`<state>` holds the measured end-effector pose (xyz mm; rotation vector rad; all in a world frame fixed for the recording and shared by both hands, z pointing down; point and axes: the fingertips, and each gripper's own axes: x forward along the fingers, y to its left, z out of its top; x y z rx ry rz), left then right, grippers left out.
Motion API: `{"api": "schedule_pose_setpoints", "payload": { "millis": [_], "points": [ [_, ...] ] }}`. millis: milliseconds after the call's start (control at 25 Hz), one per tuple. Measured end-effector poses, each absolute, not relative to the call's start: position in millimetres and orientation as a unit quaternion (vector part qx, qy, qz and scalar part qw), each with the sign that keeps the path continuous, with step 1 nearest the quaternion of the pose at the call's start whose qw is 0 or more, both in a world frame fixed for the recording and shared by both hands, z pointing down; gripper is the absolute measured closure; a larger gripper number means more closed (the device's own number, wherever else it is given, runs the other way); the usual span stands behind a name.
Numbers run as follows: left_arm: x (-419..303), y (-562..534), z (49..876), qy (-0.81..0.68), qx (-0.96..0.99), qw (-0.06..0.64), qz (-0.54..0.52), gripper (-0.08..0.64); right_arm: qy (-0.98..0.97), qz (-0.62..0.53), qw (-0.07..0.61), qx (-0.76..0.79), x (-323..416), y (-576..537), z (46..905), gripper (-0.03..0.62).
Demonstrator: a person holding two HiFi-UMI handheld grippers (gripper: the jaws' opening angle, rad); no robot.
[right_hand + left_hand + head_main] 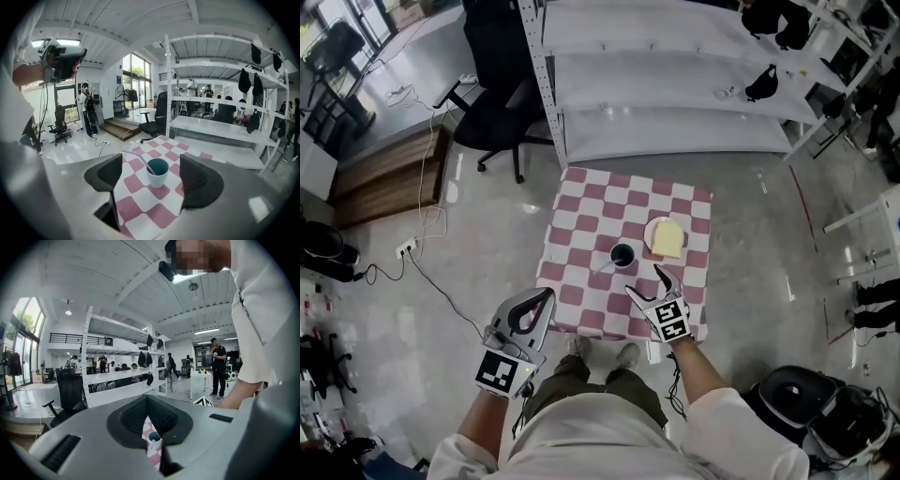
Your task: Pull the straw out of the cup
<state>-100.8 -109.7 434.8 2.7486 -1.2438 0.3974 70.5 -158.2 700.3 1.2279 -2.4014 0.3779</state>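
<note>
A pale cup (622, 255) with a dark teal inside stands near the middle of the pink-and-white checked table (581, 220). A lilac straw (605, 270) leans out of it toward the left. In the right gripper view the cup (157, 174) and straw (137, 156) lie just ahead, framed by the wide-apart jaws. My right gripper (645, 281) is open and hangs over the table's front edge, short of the cup. My left gripper (546, 298) is shut on nothing, off the table's front left corner. In the left gripper view the cup (153, 440) shows below the closed jaws.
A white plate (652, 228) with a slice of bread (667, 240) sits right of the cup. Grey metal shelving (666, 75) stands behind the table. A black office chair (492, 112) and floor cables (427, 272) lie to the left. The person's feet (602, 352) are at the table's front edge.
</note>
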Motion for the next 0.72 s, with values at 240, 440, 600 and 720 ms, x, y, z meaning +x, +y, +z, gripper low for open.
{"api": "schedule_pose_setpoints", "payload": {
  "millis": [240,440,600,720],
  "points": [
    [-109,-113,441,-0.414,0.896,0.051,0.152,0.557,-0.859,0.144,0.233,0.432,64,-174,735,0.198],
    [-116,-112,452,-0.419,0.891,0.064,0.161,0.557,-0.859,0.153,0.236,0.428,57,-186,759,0.196],
    [-121,-107,460,-0.423,0.887,0.071,0.17,0.557,-0.857,0.162,0.241,0.426,54,-189,779,0.193],
    [-125,-104,466,-0.425,0.884,0.074,0.178,0.557,-0.855,0.167,0.247,0.424,53,-191,792,0.192]
  ]
}}
